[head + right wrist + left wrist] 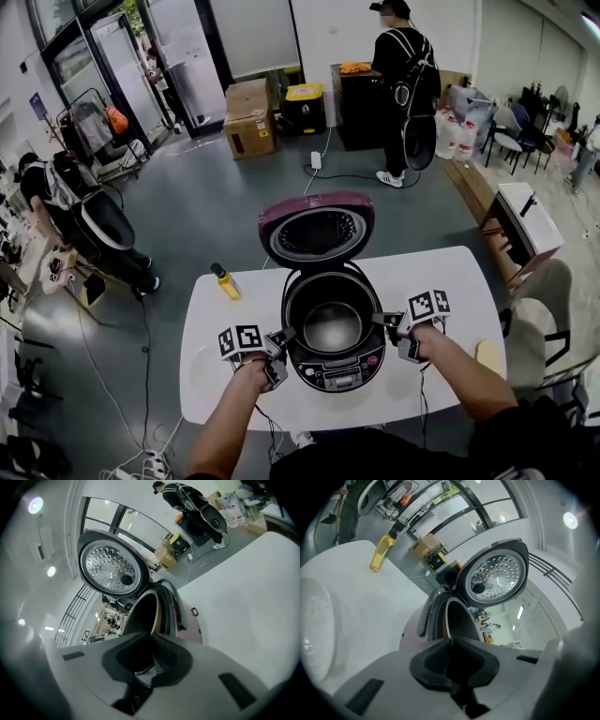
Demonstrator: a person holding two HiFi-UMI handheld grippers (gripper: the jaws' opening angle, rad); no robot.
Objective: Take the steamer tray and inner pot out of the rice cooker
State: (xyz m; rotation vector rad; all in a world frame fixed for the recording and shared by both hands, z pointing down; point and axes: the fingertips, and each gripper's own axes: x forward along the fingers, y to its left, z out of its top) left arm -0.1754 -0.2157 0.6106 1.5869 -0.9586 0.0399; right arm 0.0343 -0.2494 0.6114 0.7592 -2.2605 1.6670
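The maroon rice cooker point(343, 373) stands on the white table point(450, 281) with its lid point(317, 230) swung up and back. The dark inner pot point(332, 324) sits in it, looking empty. My left gripper point(281, 345) is at the pot's left rim and my right gripper point(386, 323) at its right rim. In the left gripper view the thin rim of the pot point(461, 620) runs in between the jaws of the left gripper point(451, 641), which are shut on it. The right gripper point(152, 637) is likewise shut on the pot's point(140, 616) rim. A pale translucent round tray point(314, 620) lies on the table to the left.
A yellow bottle point(226, 281) lies on the table behind the left gripper. A pale yellowish object point(487, 354) sits at the table's right edge. One person point(401, 84) stands at the back, another point(75, 216) bends at the left. A cable runs across the floor.
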